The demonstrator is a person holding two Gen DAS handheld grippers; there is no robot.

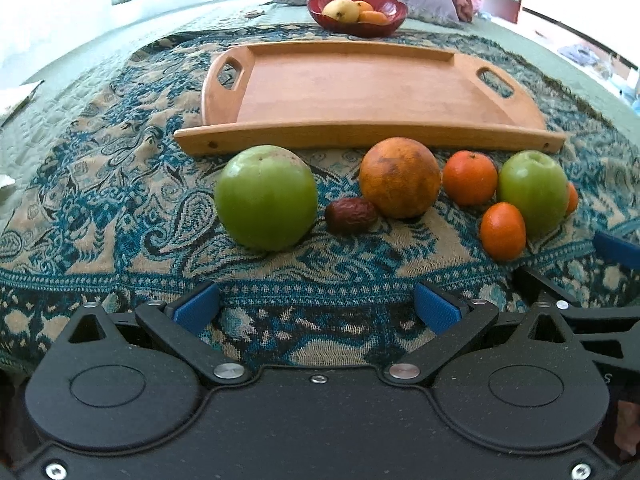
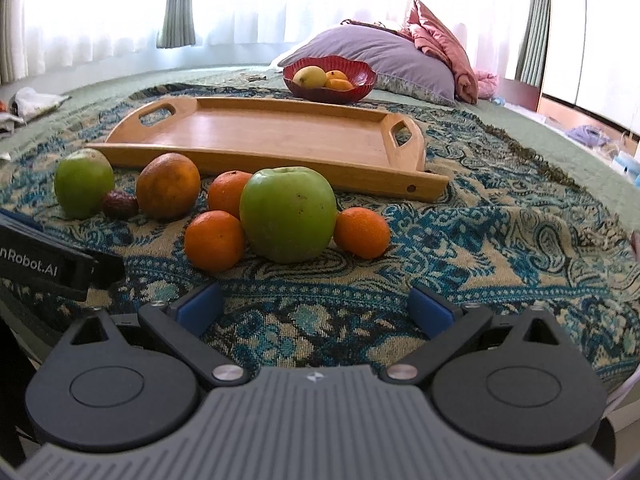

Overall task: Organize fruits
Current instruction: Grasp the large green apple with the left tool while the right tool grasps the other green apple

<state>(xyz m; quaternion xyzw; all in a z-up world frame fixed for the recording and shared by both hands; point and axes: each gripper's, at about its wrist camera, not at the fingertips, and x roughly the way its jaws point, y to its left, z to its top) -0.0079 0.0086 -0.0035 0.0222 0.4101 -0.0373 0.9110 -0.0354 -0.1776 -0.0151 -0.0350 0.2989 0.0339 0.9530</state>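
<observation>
Nothing's been sorted yet, as far as I can tell: the flat rectangular wooden tray with cut-out handles (image 1: 360, 88) sits bare on the blue-and-tan paisley woven blanket (image 1: 120, 184), and all the loose fruit lies in a row just in front of the tray's near rail. Count, L to R: a big round green apple (image 1: 266, 197), a small wrinkled brown date (image 1: 351, 215) touching it or nearly so, a large blotchy orange (image 1: 399, 177), then a cluster of 3 small bright tangerines (image 2: 215, 240) around a 2nd green apple (image 2: 288, 213) (so 2 apples, 1 orange, 3 tangerines, 1 date = 7 pcs). Behind the tray, a scalloped dark-red bowl (image 2: 360, 80) holds a yellow fruit plus approx 2 orange ones. Left gripper (image 1: 316, 308) and right gripper (image 2: 316, 308) both hover short of the row, tongs spread wide, holding nothing. All 7 left to move, I'd judge.
</observation>
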